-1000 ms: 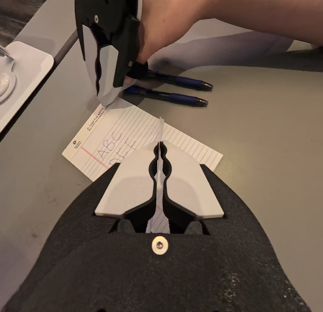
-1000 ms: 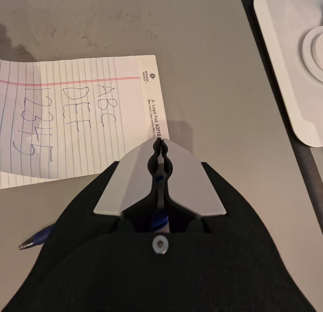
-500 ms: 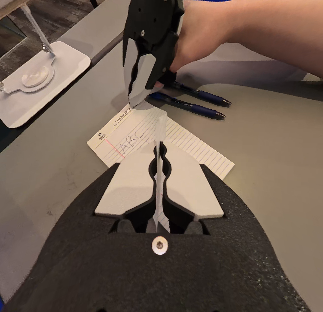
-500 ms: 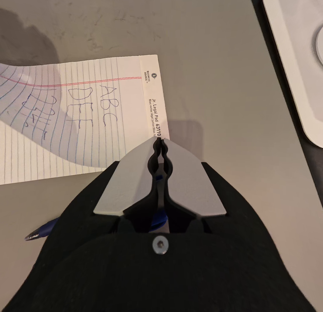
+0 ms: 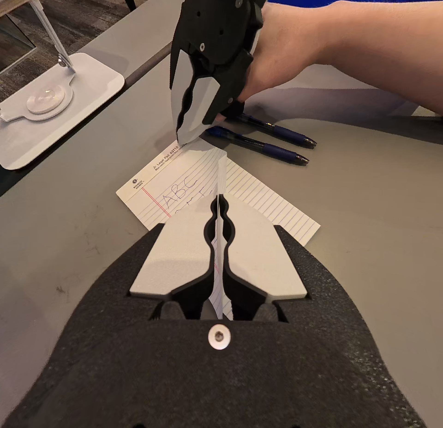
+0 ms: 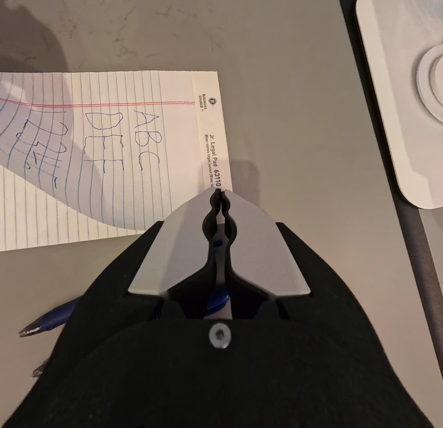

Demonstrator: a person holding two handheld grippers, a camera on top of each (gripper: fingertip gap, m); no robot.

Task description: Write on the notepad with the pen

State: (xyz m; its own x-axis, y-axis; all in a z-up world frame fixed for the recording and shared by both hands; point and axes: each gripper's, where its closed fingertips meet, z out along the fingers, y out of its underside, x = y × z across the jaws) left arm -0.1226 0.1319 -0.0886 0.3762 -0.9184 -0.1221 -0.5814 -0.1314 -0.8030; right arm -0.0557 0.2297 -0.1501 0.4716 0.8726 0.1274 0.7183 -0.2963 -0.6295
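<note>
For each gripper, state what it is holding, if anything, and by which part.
Left gripper: the notepad's top sheet, pinched at its lifted free edge. Right gripper: shut, gripping nothing, tips pressing the notepad binding corner.

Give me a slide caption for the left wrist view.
Left gripper lifts the notepad's top sheet while right gripper pins the binding strip.

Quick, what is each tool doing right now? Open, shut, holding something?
Left tool: shut on the top sheet of the notepad, lifting it.
Right tool: shut, empty, tips pressing the notepad's top corner.
</note>
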